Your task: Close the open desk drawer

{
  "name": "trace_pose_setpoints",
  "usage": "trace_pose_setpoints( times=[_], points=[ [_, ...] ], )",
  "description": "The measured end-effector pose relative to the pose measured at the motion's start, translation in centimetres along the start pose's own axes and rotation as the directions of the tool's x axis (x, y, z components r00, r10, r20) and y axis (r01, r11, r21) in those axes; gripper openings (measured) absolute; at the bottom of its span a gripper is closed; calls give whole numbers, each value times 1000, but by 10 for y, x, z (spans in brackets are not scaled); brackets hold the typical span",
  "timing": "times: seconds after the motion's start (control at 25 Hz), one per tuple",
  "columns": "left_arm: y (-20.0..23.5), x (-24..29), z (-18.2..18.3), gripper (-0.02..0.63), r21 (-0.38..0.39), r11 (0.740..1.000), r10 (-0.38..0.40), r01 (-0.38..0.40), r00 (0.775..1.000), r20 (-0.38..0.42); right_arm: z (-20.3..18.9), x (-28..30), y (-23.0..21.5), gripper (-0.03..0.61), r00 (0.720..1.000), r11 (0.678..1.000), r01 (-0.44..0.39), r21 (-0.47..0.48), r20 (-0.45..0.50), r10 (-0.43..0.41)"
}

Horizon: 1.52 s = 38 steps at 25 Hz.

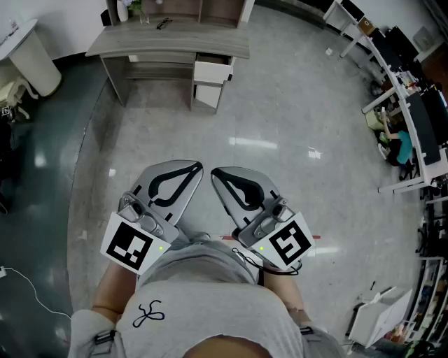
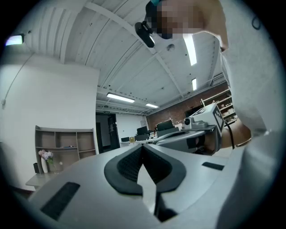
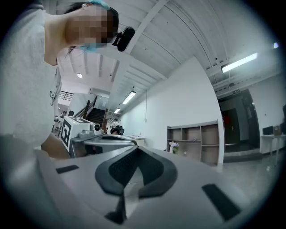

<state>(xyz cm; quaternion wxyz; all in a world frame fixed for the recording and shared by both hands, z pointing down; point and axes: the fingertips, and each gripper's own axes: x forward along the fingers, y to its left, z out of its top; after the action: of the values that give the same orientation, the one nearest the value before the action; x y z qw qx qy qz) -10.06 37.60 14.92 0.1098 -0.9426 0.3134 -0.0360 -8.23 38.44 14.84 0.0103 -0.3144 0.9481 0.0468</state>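
A grey desk [image 1: 168,43] stands far ahead at the top of the head view. Its upper drawer [image 1: 212,71], with a white front, is pulled out on the desk's right side. Both grippers are held close to the person's body, well short of the desk, pointing toward it. My left gripper [image 1: 198,166] is shut with nothing in it; its black pads [image 2: 129,167] meet at the tip. My right gripper [image 1: 214,172] is likewise shut and empty, pads [image 3: 149,172] pressed together. The desk does not show in either gripper view.
A vase of flowers [image 1: 133,8] and a pair of glasses [image 1: 163,23] sit on the desk, with a shelf unit [image 2: 67,147] behind it. A white round stand [image 1: 31,59] is at the left, office desks with monitors [image 1: 409,105] at the right, grey polished floor [image 1: 280,126] between.
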Motion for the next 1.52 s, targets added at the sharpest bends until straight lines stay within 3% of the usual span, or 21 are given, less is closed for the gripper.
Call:
trace_pose_setpoints(
  times=[0.32,0.68,0.92,1.08,1.28,1.52],
  points=[
    [-9,9,1,9,5,1000,-4,4,1000,4,-1,-10,-6,8,1000,1000,6,-16,15,-6],
    [-10,21,9,9,-116,993,6,1,998,60,-5,-24,-17,8,1000,1000,23,-12,18,-23],
    [-6,30,2,9,-35,999,7,-7,1000,20,-9,-24,-27,8,999,999,32,24,23,-33],
    [-4,47,-4,9,-71,997,-18,18,1000,2,-16,-25,-43,8,999,999,38,31,18,-39],
    [12,71,-19,9,-32,998,-47,46,998,-29,-25,-15,-72,8,999,998,43,52,6,-44],
    [43,112,-30,9,-54,997,-51,50,999,-15,-27,0,-122,8,998,997,63,46,8,-64]
  ],
)
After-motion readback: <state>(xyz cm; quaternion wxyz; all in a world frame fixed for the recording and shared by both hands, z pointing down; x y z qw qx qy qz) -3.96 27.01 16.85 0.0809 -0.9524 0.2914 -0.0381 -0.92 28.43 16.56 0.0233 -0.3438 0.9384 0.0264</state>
